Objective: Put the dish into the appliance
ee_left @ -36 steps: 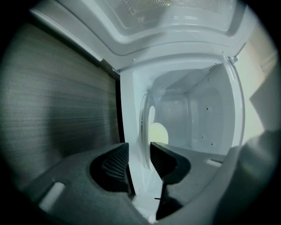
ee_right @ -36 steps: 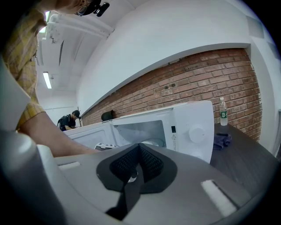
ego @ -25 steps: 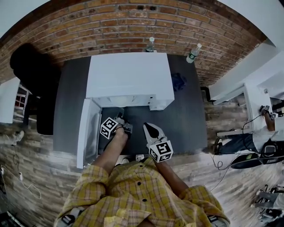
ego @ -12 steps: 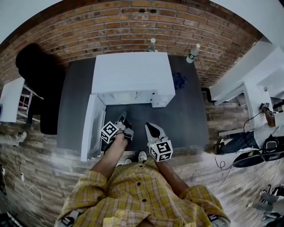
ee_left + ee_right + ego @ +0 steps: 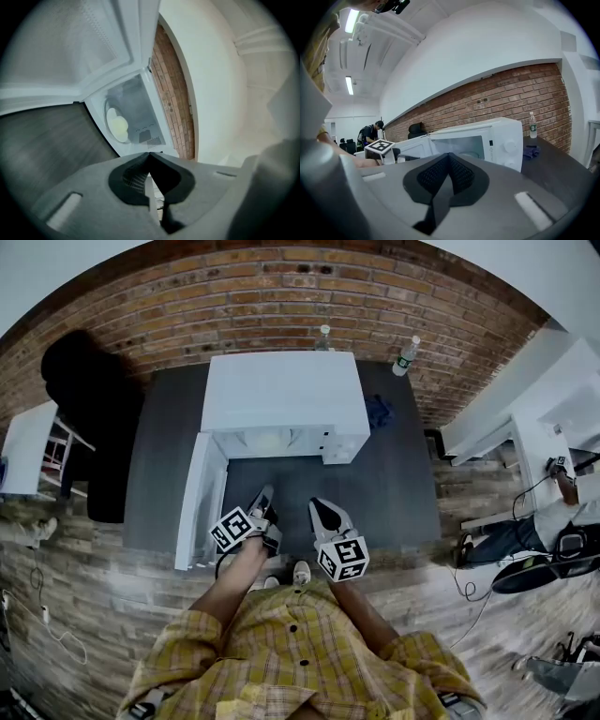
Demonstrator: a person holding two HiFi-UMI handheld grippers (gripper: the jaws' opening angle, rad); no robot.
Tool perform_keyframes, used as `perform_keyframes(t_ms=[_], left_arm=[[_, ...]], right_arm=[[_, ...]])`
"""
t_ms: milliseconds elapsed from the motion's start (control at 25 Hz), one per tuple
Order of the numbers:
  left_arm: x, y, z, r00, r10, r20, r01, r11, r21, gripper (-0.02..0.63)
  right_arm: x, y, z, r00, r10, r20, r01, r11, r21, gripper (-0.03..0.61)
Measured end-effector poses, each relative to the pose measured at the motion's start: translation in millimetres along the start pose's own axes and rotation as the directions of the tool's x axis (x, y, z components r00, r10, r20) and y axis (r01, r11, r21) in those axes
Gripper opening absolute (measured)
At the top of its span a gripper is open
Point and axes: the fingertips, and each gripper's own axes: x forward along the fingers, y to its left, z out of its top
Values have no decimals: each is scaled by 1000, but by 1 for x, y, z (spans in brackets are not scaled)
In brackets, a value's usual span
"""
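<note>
The white microwave (image 5: 281,395) stands on a dark table (image 5: 384,493) with its door (image 5: 199,493) swung open to the left. Inside the cavity, a pale round dish (image 5: 117,125) lies on the floor of the oven. My left gripper (image 5: 264,495) hovers in front of the opening, its jaws shut with nothing between them (image 5: 149,154). To its right, my right gripper (image 5: 322,512) is also shut and empty (image 5: 449,155), held back from the microwave (image 5: 487,138) and facing its open front.
Two water bottles (image 5: 322,337) (image 5: 407,352) stand at the table's back by the brick wall. A blue cloth (image 5: 379,412) lies right of the microwave. A black chair (image 5: 84,390) is at the left. White desks stand far right.
My left gripper has drawn back a little from the microwave's opening toward the person. The right gripper has hardly moved.
</note>
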Motion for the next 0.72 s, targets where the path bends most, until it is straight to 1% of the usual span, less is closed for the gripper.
perform_keyframes(t_ms=[120, 240, 360, 480, 560, 720], left_arm=[[-9, -18, -4, 1000, -19, -23, 22, 992, 124, -2], [-19, -34, -7, 999, -15, -39, 25, 963, 268, -2], [-29, -51, -7, 1000, -8, -30, 20, 916, 400, -2], [-39, -63, -6, 1000, 4, -8, 1, 854, 521, -2], [-44, -70, -6, 1000, 6, -2, -4, 820, 572, -2], [-50, -77, -6, 1000, 8, 4, -9, 786, 618, -2]], right_arm=[[-4, 0, 2, 1000, -4, 5, 4, 1000, 9, 5], [-6, 1, 4, 1000, -5, 7, 5, 1000, 14, 4], [-7, 2, 6, 1000, -1, 9, 1, 1000, 16, 3], [-9, 3, 8, 1000, 3, 11, -3, 1000, 19, 3], [-10, 4, 9, 1000, 6, 11, -6, 1000, 16, 3], [-10, 7, 8, 1000, 17, 11, -17, 1000, 13, 3]])
